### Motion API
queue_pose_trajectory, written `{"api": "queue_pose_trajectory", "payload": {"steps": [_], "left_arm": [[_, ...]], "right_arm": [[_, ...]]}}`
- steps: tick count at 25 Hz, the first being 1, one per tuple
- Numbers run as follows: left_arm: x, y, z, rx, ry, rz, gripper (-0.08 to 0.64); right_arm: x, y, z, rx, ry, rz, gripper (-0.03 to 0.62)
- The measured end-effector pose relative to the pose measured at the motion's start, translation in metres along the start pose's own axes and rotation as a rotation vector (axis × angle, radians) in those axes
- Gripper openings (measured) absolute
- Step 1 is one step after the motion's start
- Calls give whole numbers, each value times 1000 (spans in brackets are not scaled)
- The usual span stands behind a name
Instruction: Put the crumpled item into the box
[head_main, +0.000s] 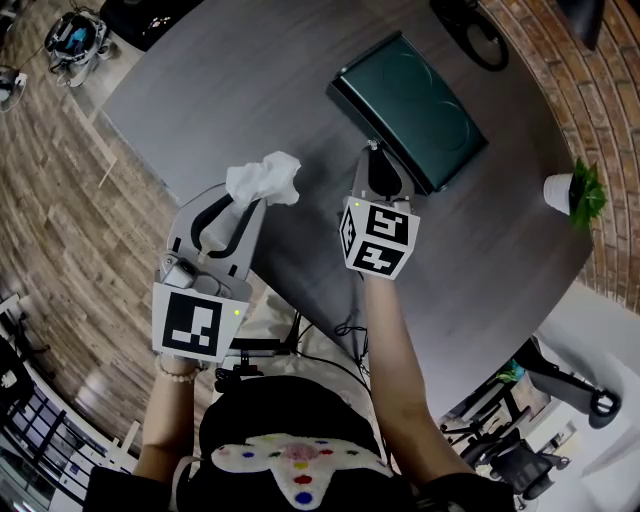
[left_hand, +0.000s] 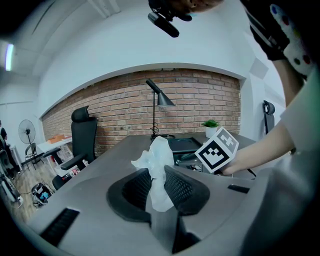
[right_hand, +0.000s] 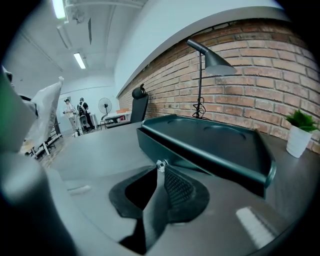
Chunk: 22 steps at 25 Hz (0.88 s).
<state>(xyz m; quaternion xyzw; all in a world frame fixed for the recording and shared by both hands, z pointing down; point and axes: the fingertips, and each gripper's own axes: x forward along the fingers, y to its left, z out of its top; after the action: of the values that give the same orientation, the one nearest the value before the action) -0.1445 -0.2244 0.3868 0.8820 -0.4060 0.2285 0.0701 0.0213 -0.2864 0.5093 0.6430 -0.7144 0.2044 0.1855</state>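
Currently the crumpled item (left_hand: 159, 159), a wad of white paper, is clenched between the pads of the left claw (left_hand: 157, 175) and is held up over the near edge of the grey table (head_main: 250, 90), with most of the wad standing above the tips. It is kept well apart from the dark green box (head_main: 410, 105), which lies farther across the table. The right claw (right_hand: 160, 168) is closed, and a small silvery fitting (right_hand: 160, 164) is pinched at its tips, just beside the box's near wall; whether the fitting belongs to the box cannot be told. A potted plant (head_main: 575, 190) is seen beyond the box.
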Motion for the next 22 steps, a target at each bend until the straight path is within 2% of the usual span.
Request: {"api": "queue_pose_trajectory", "payload": {"steps": [22], "left_arm": [[-7, -6, 1, -15, -21, -10, 74]], "right_arm": [[-28, 37, -21, 15, 34, 17, 48]]}}
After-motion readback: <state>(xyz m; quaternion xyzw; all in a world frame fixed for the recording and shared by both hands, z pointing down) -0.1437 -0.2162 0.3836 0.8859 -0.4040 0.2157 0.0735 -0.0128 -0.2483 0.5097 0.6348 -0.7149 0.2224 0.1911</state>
